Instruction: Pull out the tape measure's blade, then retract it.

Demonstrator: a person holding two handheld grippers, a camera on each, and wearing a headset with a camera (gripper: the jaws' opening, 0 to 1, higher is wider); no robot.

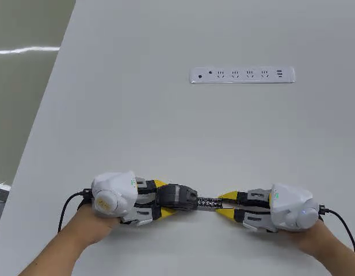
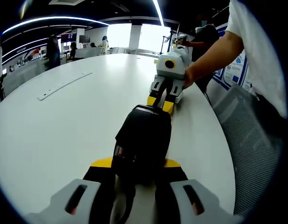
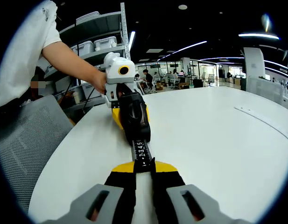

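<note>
The left gripper [image 1: 161, 199] was clamped on the black tape measure [image 1: 178, 196], low over the white worktop [image 1: 165, 132]. The right gripper [image 3: 143, 169] was closed on the tip of the blade [image 3: 140, 150], with a short numbered stretch showing between them. A power strip [image 1: 242, 75] lay well apart

the right hand-held gripper [image 3: 144, 166] hides the tip of the blade [image 3: 140, 150]. the left hand-held gripper [image 2: 134, 163] covers the rear of the case [image 2: 144, 135].
</note>
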